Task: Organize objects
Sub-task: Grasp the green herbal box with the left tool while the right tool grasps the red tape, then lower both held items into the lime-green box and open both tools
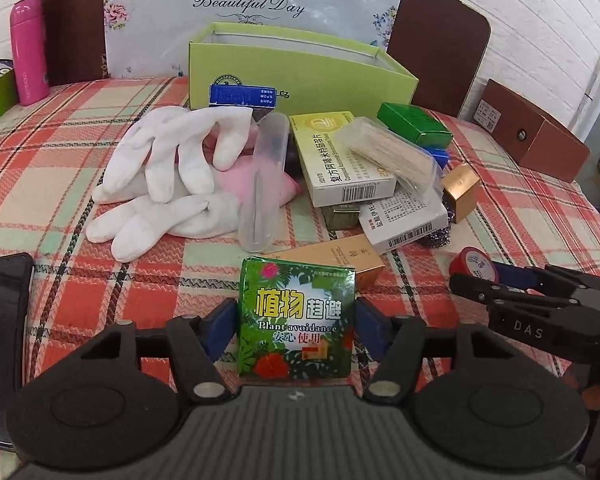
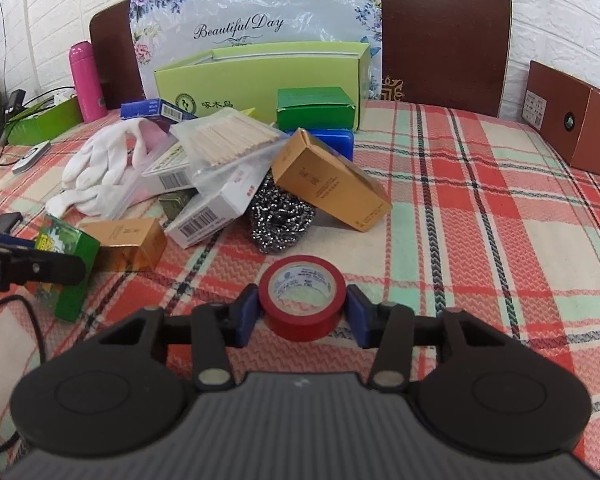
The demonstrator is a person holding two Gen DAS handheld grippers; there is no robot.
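My left gripper (image 1: 296, 320) is shut on a green "Plant avoidance" box (image 1: 296, 320), held upright above the checked tablecloth; the box also shows in the right wrist view (image 2: 66, 268). My right gripper (image 2: 302, 310) is shut on a red tape roll (image 2: 302, 300), seen at the right of the left wrist view (image 1: 474, 264). Behind lies a pile: white gloves (image 1: 164, 176), a clear tube (image 1: 262, 188), medicine boxes (image 1: 340, 160), a bag of wooden sticks (image 2: 228, 140), gold boxes (image 2: 328, 180) and a steel scourer (image 2: 280, 216). An open lime-green box (image 1: 300, 68) stands at the back.
A pink flask (image 1: 28, 52) stands at the back left. A brown box (image 2: 576, 120) lies at the right table edge. Two chair backs (image 2: 444, 32) and a "Beautiful Day" bag (image 1: 252, 4) stand behind the table. A dark phone (image 1: 0, 320) lies near left.
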